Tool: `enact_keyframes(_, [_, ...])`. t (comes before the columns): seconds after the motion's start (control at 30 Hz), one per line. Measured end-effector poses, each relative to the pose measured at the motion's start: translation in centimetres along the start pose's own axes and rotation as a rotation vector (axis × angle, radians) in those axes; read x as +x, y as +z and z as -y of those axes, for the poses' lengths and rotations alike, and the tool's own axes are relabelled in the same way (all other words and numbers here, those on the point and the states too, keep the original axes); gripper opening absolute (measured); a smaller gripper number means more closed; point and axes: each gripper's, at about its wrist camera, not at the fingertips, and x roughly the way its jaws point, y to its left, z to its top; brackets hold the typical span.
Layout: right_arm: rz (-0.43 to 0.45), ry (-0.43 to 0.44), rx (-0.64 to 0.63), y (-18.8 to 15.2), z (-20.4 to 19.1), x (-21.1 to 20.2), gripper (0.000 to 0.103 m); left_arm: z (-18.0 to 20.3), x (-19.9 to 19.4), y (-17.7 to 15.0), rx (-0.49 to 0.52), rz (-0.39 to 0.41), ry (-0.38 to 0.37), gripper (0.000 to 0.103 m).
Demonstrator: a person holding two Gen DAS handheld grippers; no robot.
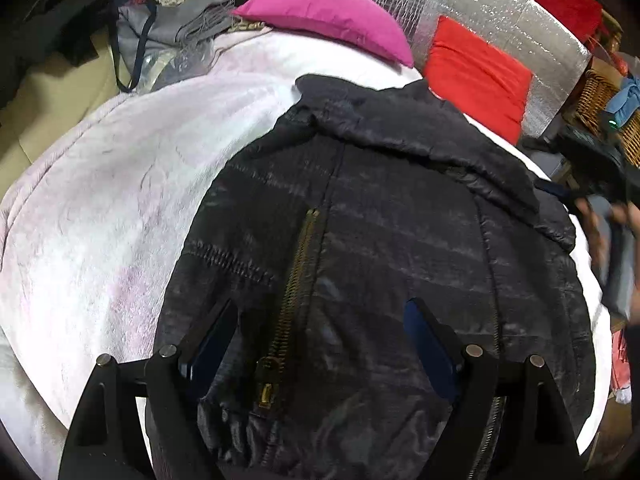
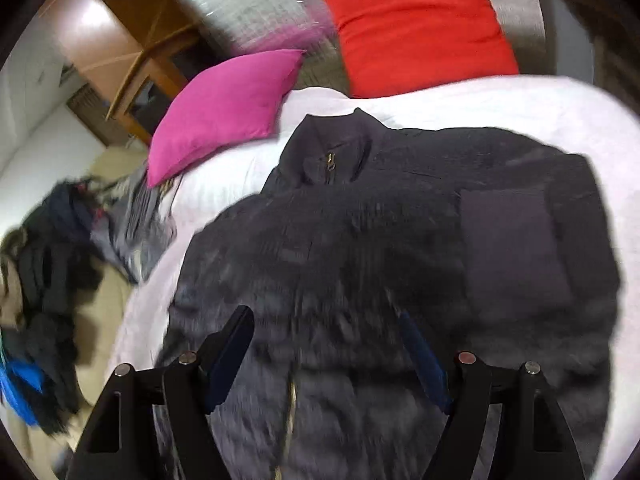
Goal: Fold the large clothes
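A dark quilted jacket (image 1: 384, 220) with a brass zipper (image 1: 296, 264) lies flat on a pale blanket (image 1: 104, 200), collar at the far end. My left gripper (image 1: 322, 308) hovers over its hem, open, the zipper running between the fingers with nothing pinched. In the right wrist view the same jacket (image 2: 360, 240) is blurred, collar (image 2: 336, 144) away from me. One sleeve lies folded across its right side (image 2: 516, 240). My right gripper (image 2: 324, 316) is open above the jacket's lower middle and holds nothing. A blurred hand (image 1: 620, 240) shows at the right edge of the left wrist view.
A magenta cushion (image 2: 224, 112) and a red cushion (image 2: 420, 28) lean at the head of the bed against silver foil sheeting (image 1: 492, 12). A heap of clothes (image 2: 52, 264) lies left of the bed. A wicker basket (image 1: 596, 100) stands on the right, and wooden furniture (image 2: 140, 48) at the far left.
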Motion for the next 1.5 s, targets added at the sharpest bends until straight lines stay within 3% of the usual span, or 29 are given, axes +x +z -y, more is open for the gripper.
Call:
enact_keyframes(0.13, [-0.029,-0.021,0.178,0.6,3.5,3.3,0.078,-0.6,0.5,-0.5,0.002,-0.012,0.002,0.085])
enact_keyframes(0.27, [0.006,-0.031,0.106,1.0,1.5,2.4,0.078,-0.7,0.3,-0.7,0.01,-0.005,-0.005,0.085])
enact_keyframes(0.4, [0.033,0.045,0.058,1.9,-1.2,2.2,0.078,-0.2,0.3,-0.7,0.018,-0.006,-0.021,0.085])
enact_keyframes(0.5, [-0.029,0.101,0.061,1.9,-2.3,4.8,0.084,0.3,0.5,-0.5,0.039,-0.004,-0.015,0.085])
enact_keyframes(0.57, [-0.115,0.071,0.093,1.5,-1.2,7.9,0.084,0.5,0.7,-0.4,0.051,-0.014,-0.007,0.085])
enact_keyframes(0.63, [-0.109,0.061,0.113,1.2,-0.6,8.5,0.084,0.5,0.3,-0.6,0.054,-0.013,-0.002,0.085])
enact_keyframes(0.77, [-0.071,0.063,0.075,0.4,-1.6,5.4,0.084,0.3,-0.7,-1.1,0.05,0.005,0.007,0.085])
enact_keyframes(1.07, [0.043,0.074,-0.077,-6.0,-1.5,-9.0,0.084,0.6,-5.9,-1.6,0.01,0.077,-0.039,0.085])
enact_keyframes(1.27, [0.129,0.067,-0.054,-12.6,0.9,-18.0,0.084,2.0,-10.3,-2.6,0.027,0.131,-0.069,0.085])
enact_keyframes(1.5, [0.17,0.043,0.024,-19.9,4.4,-23.9,0.084,1.9,-13.0,-4.7,0.025,0.156,-0.085,0.085])
